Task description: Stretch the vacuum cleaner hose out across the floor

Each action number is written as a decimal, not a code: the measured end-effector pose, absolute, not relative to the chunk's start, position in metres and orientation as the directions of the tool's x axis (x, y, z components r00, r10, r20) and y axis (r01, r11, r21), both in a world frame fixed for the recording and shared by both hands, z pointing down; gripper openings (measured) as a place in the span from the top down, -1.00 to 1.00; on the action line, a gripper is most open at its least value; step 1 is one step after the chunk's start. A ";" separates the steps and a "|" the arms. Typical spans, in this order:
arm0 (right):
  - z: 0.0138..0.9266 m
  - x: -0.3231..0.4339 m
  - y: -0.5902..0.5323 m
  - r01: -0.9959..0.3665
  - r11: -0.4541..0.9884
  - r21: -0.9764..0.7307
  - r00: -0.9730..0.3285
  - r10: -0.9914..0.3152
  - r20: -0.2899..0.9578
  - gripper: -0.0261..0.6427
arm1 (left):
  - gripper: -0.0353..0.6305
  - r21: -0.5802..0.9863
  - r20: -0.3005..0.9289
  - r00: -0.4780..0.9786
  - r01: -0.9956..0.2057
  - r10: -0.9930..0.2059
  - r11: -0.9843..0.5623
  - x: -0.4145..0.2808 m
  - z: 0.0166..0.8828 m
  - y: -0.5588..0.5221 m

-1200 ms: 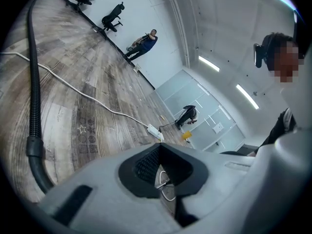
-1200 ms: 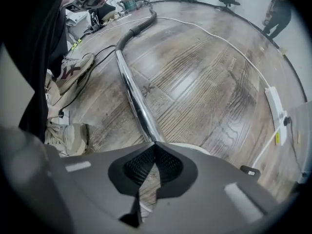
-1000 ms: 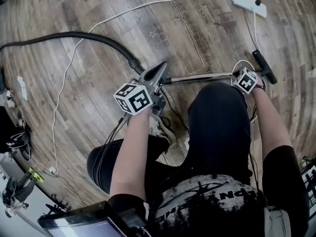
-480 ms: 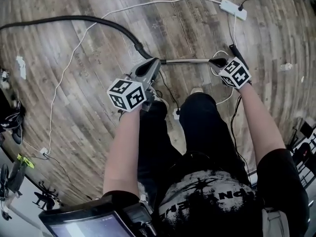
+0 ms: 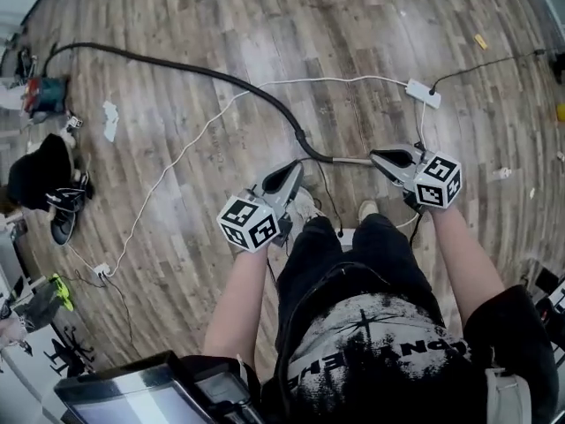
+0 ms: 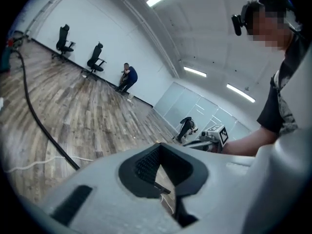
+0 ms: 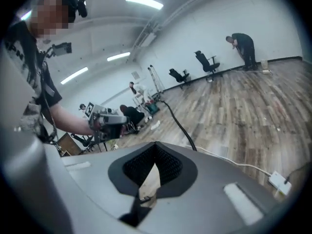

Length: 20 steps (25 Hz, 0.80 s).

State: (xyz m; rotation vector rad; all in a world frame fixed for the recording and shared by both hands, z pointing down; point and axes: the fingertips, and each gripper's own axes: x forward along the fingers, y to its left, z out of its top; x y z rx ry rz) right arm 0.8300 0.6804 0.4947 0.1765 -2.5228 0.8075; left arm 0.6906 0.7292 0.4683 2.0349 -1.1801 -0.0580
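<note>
Left gripper (image 5: 294,168) and right gripper (image 5: 378,156): jaws pressed together, nothing between them, both held above the floor at frame centre. Hose (image 5: 212,75) lies bowed on the floor from upper left to the metal wand (image 5: 351,160) at centre.

Risk: the white cable (image 5: 335,79) crosses the hose. Dragging the hose could snag it and tug the power strip (image 5: 424,93).

Grey left tongs (image 5: 293,168); printed black T-shirt (image 5: 371,352); perhaps jeans (image 5: 353,254).
</note>
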 end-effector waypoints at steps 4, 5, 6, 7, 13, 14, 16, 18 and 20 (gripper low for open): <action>0.386 0.778 0.666 -0.113 0.866 -0.488 -0.961 0.031 0.276 0.90 | 0.89 0.506 0.278 0.549 -0.781 -0.788 -0.365 0.658 0.388 0.717; 0.365 0.770 0.666 -0.083 0.873 -0.481 -0.973 0.034 0.229 0.90 | 0.89 0.476 0.268 0.546 -0.792 -0.794 -0.383 0.653 0.373 0.715; 0.346 0.764 0.669 -0.057 0.878 -0.475 -0.981 0.039 0.191 0.90 | 0.89 0.455 0.258 0.545 -0.797 -0.798 -0.398 0.651 0.359 0.715; 0.331 0.760 0.675 -0.036 0.883 -0.468 -0.986 0.046 0.162 0.90 | 0.89 0.446 0.244 0.546 -0.797 -0.802 -0.407 0.649 0.347 0.717; 0.279 0.723 0.704 0.080 0.915 -0.396 -0.993 0.108 0.050 0.90 | 0.89 0.390 0.174 0.481 -0.835 -0.859 -0.388 0.626 0.294 0.734; 0.273 0.720 0.705 0.088 0.919 -0.385 -0.994 0.108 0.031 0.90 | 0.89 0.372 0.168 0.471 -0.844 -0.866 -0.387 0.625 0.289 0.737; 0.259 0.717 0.703 0.097 0.921 -0.377 -0.995 0.099 -0.016 0.90 | 0.89 0.342 0.158 0.452 -0.859 -0.878 -0.381 0.625 0.279 0.739; 0.244 0.715 0.695 0.103 0.918 -0.382 -0.994 0.082 -0.070 0.90 | 0.89 0.316 0.148 0.429 -0.874 -0.891 -0.369 0.625 0.269 0.740; 0.230 0.716 0.684 0.111 0.909 -0.403 -0.989 0.063 -0.130 0.90 | 0.89 0.295 0.133 0.403 -0.888 -0.905 -0.352 0.628 0.259 0.740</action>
